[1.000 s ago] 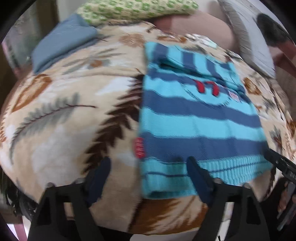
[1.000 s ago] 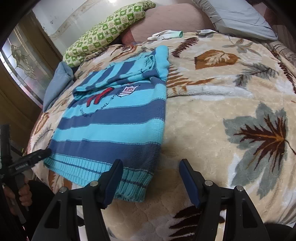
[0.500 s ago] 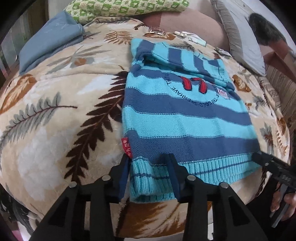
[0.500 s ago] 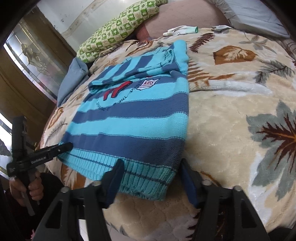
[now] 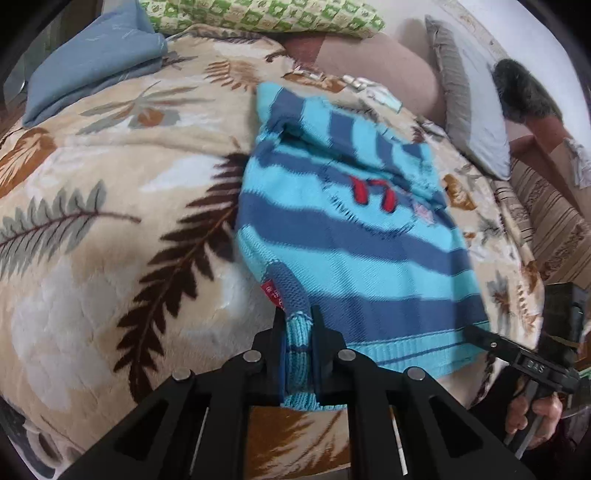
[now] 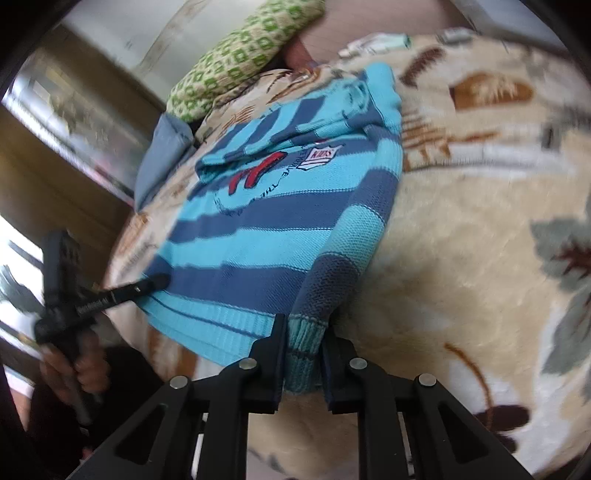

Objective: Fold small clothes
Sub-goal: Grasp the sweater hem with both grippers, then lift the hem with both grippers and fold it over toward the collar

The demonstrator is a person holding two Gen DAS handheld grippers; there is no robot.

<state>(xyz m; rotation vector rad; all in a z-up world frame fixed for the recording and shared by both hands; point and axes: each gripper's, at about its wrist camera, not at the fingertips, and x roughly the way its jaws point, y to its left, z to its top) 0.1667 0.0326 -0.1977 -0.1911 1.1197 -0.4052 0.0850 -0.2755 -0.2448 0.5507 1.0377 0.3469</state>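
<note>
A small turquoise and navy striped sweater (image 5: 351, 229) (image 6: 280, 229) with a red "77" lies flat on a leaf-patterned blanket (image 5: 110, 258). My left gripper (image 5: 298, 325) is shut on the ribbed hem at the sweater's near left corner, which bunches up between the pads. At the near right corner the jaws of my right gripper (image 6: 304, 328) are closing, the hem squeezed between them and lifted into a fold. Each wrist view also shows the other gripper's black tip on the far hem corner. Both sleeves lie folded across the chest.
A folded grey-blue cloth (image 5: 92, 62) lies at the back left beside a green checked pillow (image 5: 258, 14). A grey pillow (image 5: 476, 122) is at the back right. The bed's front edge runs just under both grippers. A hand (image 6: 74, 365) grips the left handle.
Both grippers moved in over the sweater's near hem corners and went from wide open to shut on them. The hem corners now rise off the blanket.
</note>
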